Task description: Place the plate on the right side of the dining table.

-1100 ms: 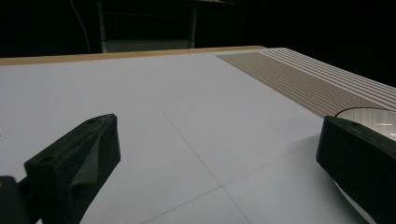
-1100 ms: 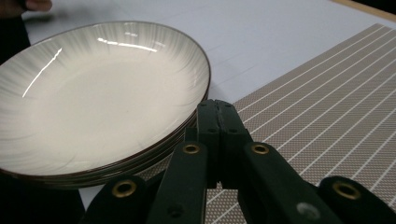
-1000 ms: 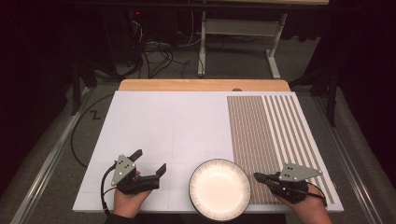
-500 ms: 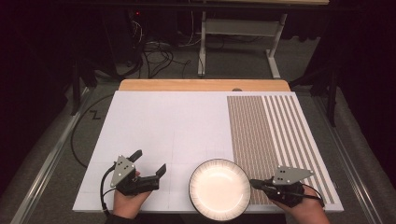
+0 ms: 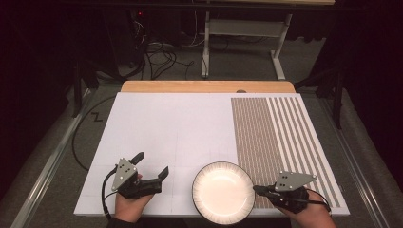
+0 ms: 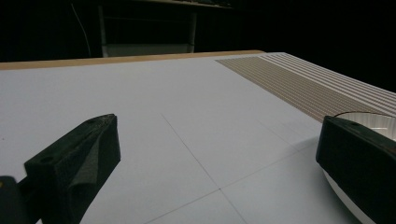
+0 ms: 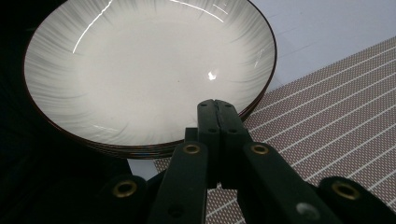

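A white plate (image 5: 222, 190) with a dark rim and fine grey streaks rests at the near edge of the table, between the two hands. In the right gripper view the plate (image 7: 140, 70) appears to lie on top of others like it. My right gripper (image 5: 256, 189) is shut, its jaws pressed flat together with nothing between them. Its tip (image 7: 217, 106) reaches just over the plate's right rim. My left gripper (image 5: 151, 164) stands open left of the plate, low over the white sheet. In the left gripper view (image 6: 215, 154) its jaws are wide apart, and the plate's edge (image 6: 369, 120) peeks past the right jaw.
A white sheet (image 5: 176, 128) covers most of the table, with a brown striped mat (image 5: 280, 137) on its right part. A wooden table edge (image 5: 204, 86) runs along the far side. Beyond it are a dark floor, cables and a metal frame (image 5: 242, 28).
My right gripper has slid a little left and toward the near edge, bringing its tip up to the plate's rim. The left gripper and the plate have stayed put.
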Demonstrator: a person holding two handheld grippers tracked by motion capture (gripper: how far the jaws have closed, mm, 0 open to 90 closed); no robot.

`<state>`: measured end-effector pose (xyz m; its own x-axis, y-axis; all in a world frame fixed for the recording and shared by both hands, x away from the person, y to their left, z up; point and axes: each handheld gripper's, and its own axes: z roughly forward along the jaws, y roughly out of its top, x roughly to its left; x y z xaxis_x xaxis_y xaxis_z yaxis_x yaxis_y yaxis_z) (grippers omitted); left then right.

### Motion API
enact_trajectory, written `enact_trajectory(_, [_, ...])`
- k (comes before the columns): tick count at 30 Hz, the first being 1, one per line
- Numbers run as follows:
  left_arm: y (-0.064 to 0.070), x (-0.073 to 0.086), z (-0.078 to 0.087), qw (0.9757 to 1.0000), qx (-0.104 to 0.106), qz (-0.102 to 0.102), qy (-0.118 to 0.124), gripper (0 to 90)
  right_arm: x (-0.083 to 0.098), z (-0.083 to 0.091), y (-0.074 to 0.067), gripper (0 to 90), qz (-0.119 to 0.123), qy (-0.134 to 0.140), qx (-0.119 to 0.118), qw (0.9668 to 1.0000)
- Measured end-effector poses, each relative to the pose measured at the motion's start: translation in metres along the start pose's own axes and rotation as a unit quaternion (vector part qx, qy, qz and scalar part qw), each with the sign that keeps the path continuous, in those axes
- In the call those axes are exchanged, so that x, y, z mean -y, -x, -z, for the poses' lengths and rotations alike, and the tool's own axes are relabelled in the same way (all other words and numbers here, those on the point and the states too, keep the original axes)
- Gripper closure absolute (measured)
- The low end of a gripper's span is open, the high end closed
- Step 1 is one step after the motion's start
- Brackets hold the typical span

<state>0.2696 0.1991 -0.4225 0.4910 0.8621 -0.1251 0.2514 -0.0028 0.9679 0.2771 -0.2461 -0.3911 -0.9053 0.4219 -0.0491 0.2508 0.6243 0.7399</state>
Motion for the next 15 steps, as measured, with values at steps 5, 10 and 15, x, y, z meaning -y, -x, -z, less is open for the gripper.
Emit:
enact_trajectory(5, [0.0005, -0.0002, 0.0000, 1.0000, 0.001, -0.001, 0.001, 0.6, -0.0005, -0.0003, -0.0017, 90.0, 0.006, -0.005, -0.001, 1.0000])
enact_trajectory(10, [0.0009, -0.0004, -0.0003, 1.0000, 0.001, -0.003, 0.001, 0.6, -0.0017, -0.0011, -0.0031, 90.0, 0.009, -0.010, 0.000, 0.9999])
enact_trajectory(15, [0.0009, -0.0006, -0.0006, 1.0000, 0.002, -0.003, 0.001, 0.6, -0.0030, -0.0015, -0.0042, 90.0, 0.011, -0.013, 0.004, 0.9998])
